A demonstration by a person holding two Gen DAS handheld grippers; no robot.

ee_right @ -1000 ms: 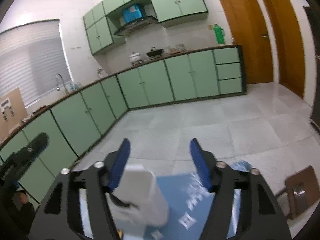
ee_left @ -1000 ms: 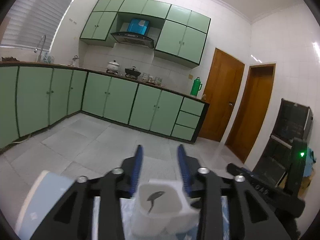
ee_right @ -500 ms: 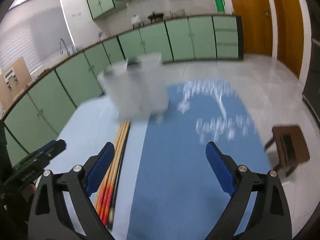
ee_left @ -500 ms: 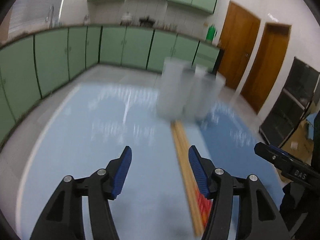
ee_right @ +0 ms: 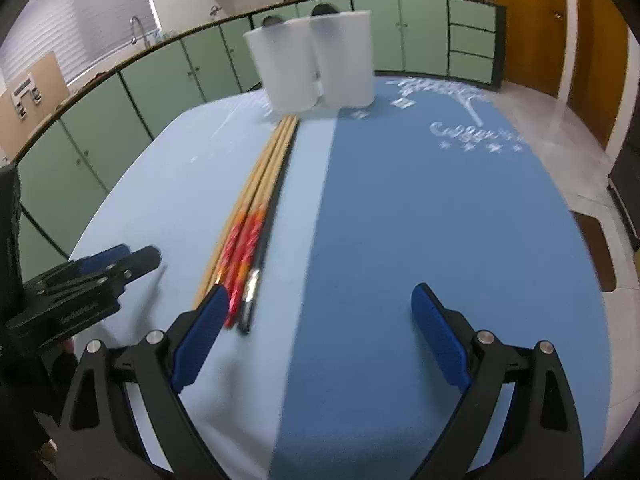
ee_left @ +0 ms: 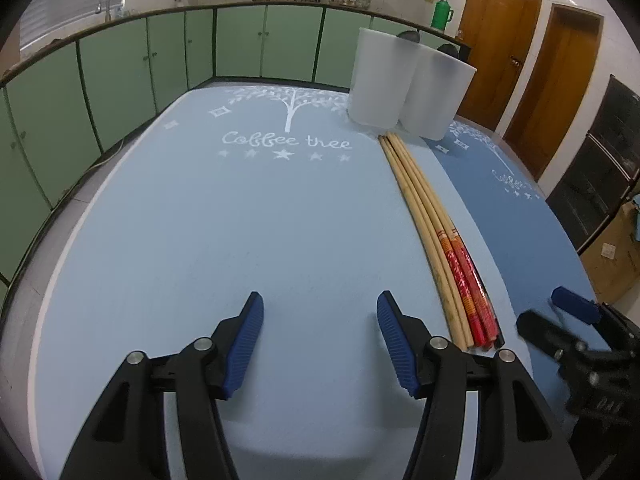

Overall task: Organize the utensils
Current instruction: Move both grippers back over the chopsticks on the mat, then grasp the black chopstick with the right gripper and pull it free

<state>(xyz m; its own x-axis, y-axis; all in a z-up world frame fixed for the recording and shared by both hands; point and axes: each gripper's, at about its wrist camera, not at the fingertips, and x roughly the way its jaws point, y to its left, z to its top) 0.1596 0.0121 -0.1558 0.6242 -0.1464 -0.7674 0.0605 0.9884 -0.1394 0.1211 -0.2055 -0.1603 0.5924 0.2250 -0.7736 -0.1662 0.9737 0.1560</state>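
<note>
Several wooden chopsticks point(ee_left: 430, 220) with red and orange ends lie in a bundle along the seam between a light blue mat point(ee_left: 240, 220) and a darker blue mat point(ee_right: 420, 208). They also show in the right wrist view point(ee_right: 260, 196), next to a dark chopstick. Two white plastic containers point(ee_left: 404, 86) stand side by side at the bundle's far end, also in the right wrist view point(ee_right: 316, 68). My left gripper point(ee_left: 320, 340) is open and empty, low over the light mat, left of the chopsticks. My right gripper point(ee_right: 320, 336) is open and empty, its left finger by the chopsticks' near ends.
The table's rounded edges curve close on both sides. Green kitchen cabinets point(ee_left: 120, 80) run behind, brown doors point(ee_left: 560, 80) at the right. A dark shelf unit point(ee_left: 600, 176) stands right of the table. A small brown stool point(ee_right: 596, 248) sits on the floor.
Both grippers have pulled back and tilted down from the white containers toward the near end of the table. The containers now stand far off. Both grippers have opened wider.
</note>
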